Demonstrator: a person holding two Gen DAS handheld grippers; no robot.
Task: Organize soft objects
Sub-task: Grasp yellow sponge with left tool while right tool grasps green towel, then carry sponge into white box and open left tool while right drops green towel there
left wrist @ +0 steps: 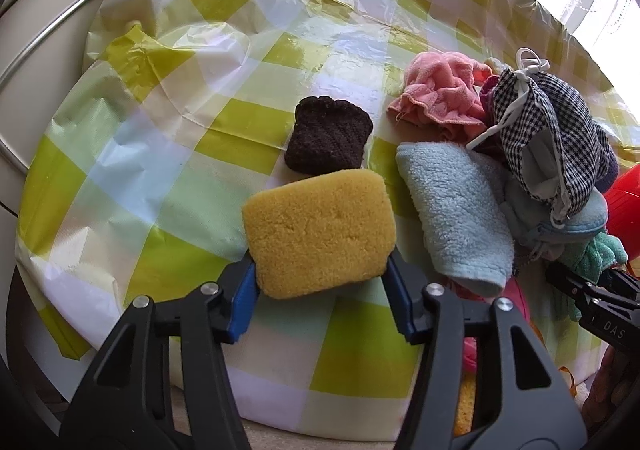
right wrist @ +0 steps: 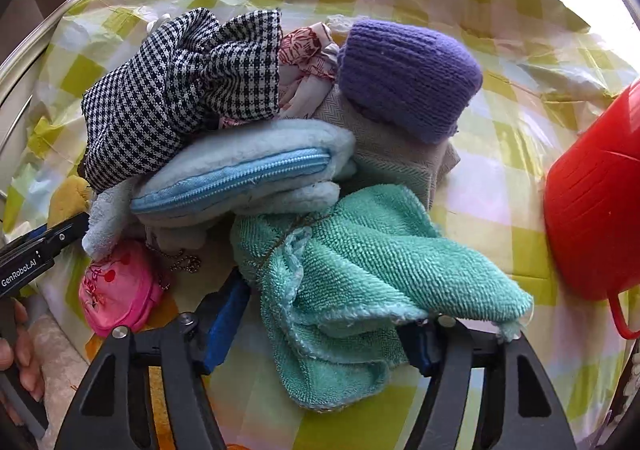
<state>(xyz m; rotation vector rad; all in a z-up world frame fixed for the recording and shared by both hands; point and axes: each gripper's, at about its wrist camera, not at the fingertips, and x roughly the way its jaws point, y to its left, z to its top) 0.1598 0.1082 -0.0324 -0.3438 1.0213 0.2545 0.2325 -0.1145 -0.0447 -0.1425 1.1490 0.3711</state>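
Note:
A yellow sponge (left wrist: 320,226) lies on the checked tablecloth (left wrist: 160,178), and my left gripper (left wrist: 320,274) is shut on it, its blue pads (left wrist: 244,298) pressing both ends. Just beyond sits a dark brown knit piece (left wrist: 328,138). In the right wrist view a teal terry cloth (right wrist: 360,274) is bunched between the blue pads (right wrist: 224,322) of my right gripper (right wrist: 326,314), which is shut on it; the cloth drapes over the right finger and hides that pad. Behind it is a pile: a light blue zip pouch (right wrist: 240,174), a checked drawstring bag (right wrist: 180,98) and a purple knit piece (right wrist: 408,78).
A red plastic basket (right wrist: 592,202) stands at the right. A pink pouch (right wrist: 116,286) lies at the pile's near left. A light blue towel (left wrist: 456,210) and a pink cloth (left wrist: 440,94) lie right of the sponge. A person's hand (right wrist: 20,362) shows at lower left.

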